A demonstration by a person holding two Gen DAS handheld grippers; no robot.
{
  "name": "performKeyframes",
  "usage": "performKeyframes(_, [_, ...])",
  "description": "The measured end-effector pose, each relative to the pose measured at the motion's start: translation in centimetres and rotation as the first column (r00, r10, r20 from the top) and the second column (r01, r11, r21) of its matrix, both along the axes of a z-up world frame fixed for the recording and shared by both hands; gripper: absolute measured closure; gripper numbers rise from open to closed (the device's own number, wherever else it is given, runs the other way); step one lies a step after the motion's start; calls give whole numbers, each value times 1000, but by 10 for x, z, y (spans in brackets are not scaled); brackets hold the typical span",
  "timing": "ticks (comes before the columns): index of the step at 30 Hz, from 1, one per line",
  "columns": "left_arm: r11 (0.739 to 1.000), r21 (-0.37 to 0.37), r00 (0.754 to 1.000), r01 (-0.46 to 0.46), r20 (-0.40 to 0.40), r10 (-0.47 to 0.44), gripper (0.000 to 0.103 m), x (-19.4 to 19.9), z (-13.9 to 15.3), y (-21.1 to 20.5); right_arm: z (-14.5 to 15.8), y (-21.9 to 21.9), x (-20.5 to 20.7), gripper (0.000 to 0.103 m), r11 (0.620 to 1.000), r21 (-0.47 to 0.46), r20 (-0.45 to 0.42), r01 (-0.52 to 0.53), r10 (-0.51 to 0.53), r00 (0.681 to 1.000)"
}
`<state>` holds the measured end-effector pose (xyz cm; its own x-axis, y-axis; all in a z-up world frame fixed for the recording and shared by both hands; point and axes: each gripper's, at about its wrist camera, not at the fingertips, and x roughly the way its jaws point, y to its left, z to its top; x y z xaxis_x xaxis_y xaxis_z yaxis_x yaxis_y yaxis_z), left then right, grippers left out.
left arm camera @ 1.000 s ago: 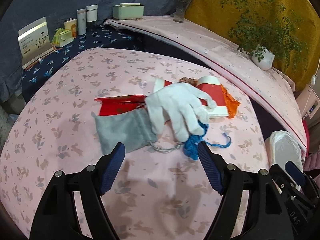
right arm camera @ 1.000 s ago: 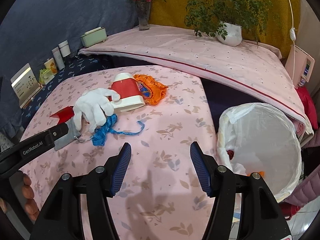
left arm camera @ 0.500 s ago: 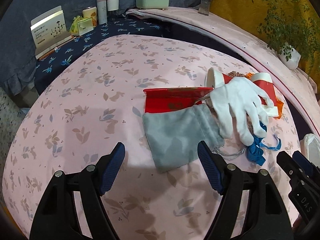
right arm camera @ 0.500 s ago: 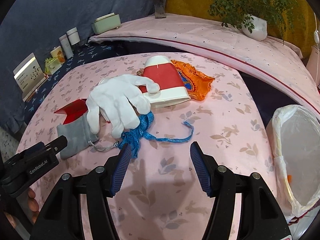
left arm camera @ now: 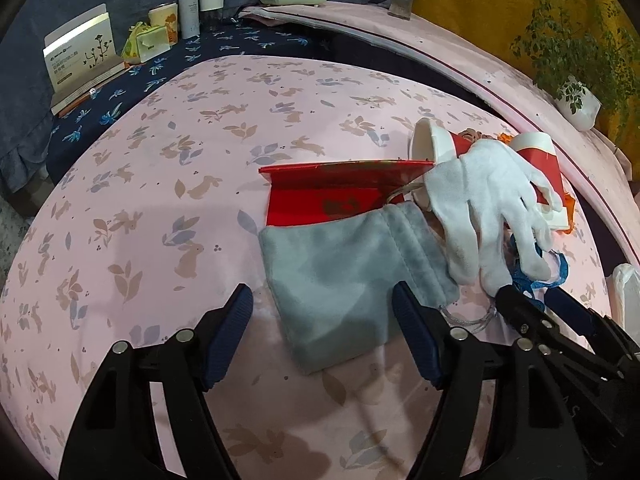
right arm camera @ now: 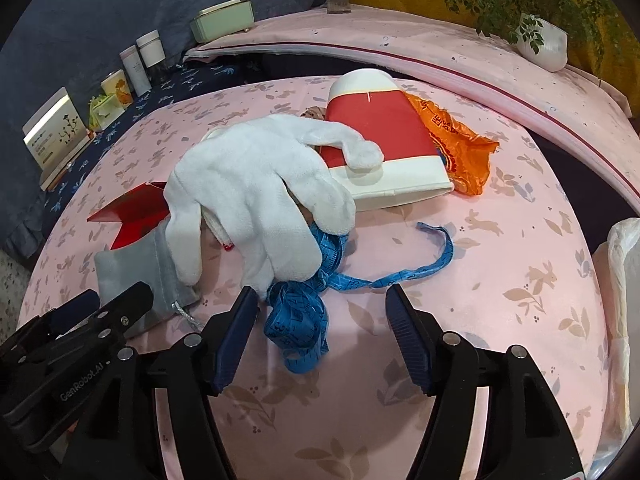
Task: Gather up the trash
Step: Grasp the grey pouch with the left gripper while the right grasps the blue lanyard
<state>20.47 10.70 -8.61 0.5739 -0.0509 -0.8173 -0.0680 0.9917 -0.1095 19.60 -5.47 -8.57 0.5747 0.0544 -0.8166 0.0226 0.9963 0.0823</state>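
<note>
Both grippers have dropped closer to the trash pile. Left gripper (left arm camera: 322, 334): fingers closing, still spread astride the grey pouch (left arm camera: 344, 276) at lower centre, apparently not pressing it. Right gripper (right arm camera: 320, 330): fingers opening, spread around the blue tape measure (right arm camera: 304, 316), below the white glove (right arm camera: 256, 196), on the pink tabletop (right arm camera: 520, 280).

The white glove (right arm camera: 256, 196) is hiding part of the red cup (right arm camera: 384, 152); the white bag (right arm camera: 624, 280) is running off the frame's edge.
</note>
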Motion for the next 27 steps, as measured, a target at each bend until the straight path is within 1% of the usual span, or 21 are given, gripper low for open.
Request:
performKeyframes(2, [1000, 6, 1000, 4, 2, -4, 44, 1, 0, -2, 0, 1, -2, 42, 1000, -12, 10, -8, 8, 1000])
performKeyframes(3, [1000, 10, 1000, 7, 6, -7, 54, 1, 0, -2, -1, 0, -3, 44, 1000, -11, 13, -11, 11, 1000])
performKeyframes(4, [1000, 14, 1000, 11, 8, -11, 65, 0, 0, -3, 0, -1, -4, 49, 1000, -10, 13, -12, 13, 1000])
performKeyframes(5, [1000, 10, 1000, 17, 8, -17, 73, 0, 0, -3, -1, -2, -6, 56, 1000, -20, 11, -10, 10, 1000])
performKeyframes(6, [1000, 3, 1000, 19, 6, -19, 76, -1, 1, -3, 0, -2, -7, 60, 999, -33, 11, -10, 10, 1000])
performKeyframes(7, [1000, -1, 1000, 20, 6, -20, 85, -2, 1, -3, 0, -3, -9, 66, 999, -34, 11, -10, 11, 1000])
performKeyframes(8, [1000, -8, 1000, 24, 4, -24, 88, -3, 1, -4, 1, -5, -11, 72, 1000, -26, 9, -11, 11, 1000])
performKeyframes(9, [999, -15, 1000, 29, 2, -29, 92, -5, 2, -4, 1, -7, -13, 76, 1000, -22, 5, -10, 10, 1000])
performKeyframes(10, [999, -15, 1000, 31, 0, -31, 94, -7, 2, -5, 2, -10, -15, 80, 1000, -16, 0, -9, 9, 1000])
performKeyframes(13, [999, -16, 999, 37, -3, -37, 96, -13, 5, -9, 4, -16, -22, 83, 1000, -5, -10, -6, 6, 1000])
performKeyframes(20, [998, -20, 998, 51, 24, -51, 96, -33, 27, -21, 18, -37, -46, 84, 999, 26, 13, 19, -19, 1000])
performKeyframes(27, [995, -24, 993, 92, 77, -90, 96, -51, 59, -46, 50, -62, -68, 84, 998, 45, 77, 45, -49, 996])
